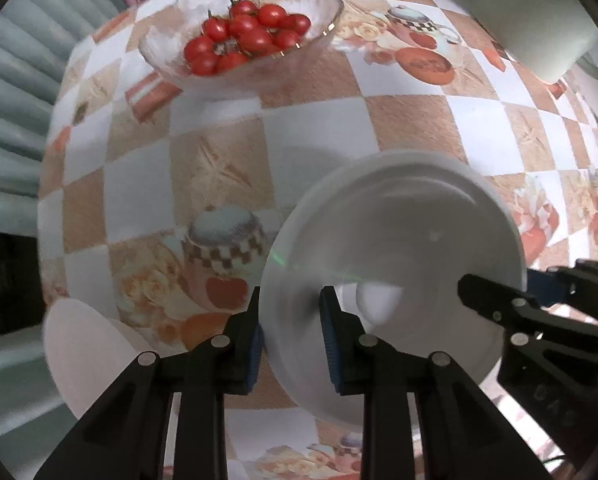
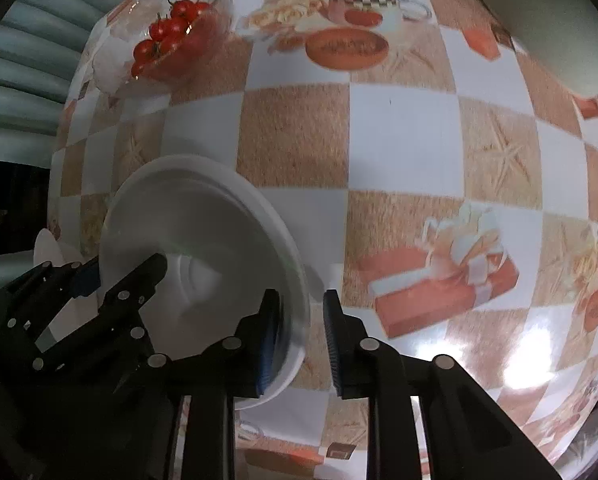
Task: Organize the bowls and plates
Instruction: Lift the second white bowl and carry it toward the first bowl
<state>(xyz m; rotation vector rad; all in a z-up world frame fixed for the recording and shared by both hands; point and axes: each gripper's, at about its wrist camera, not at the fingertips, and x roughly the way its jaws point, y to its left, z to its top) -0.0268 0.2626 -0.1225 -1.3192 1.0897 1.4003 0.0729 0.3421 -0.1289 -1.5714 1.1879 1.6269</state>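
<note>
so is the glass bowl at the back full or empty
Partly full: the glass bowl holds a cluster of red cherry tomatoes across its bottom, well below the rim.

Both views bulge hard, fisheye curving the checked tablecloth [image 2: 403, 140] into a dome, black vignette at every corner. Light is soft and even from above. Strong glare blooms on the cloth at lower right of the right view. The white bowl [image 1: 399, 248] is smeared with motion blur, with a faint green streak across it. A grey shadow sits just behind it. The tomatoes [image 1: 247, 36] look slightly soft.
</note>
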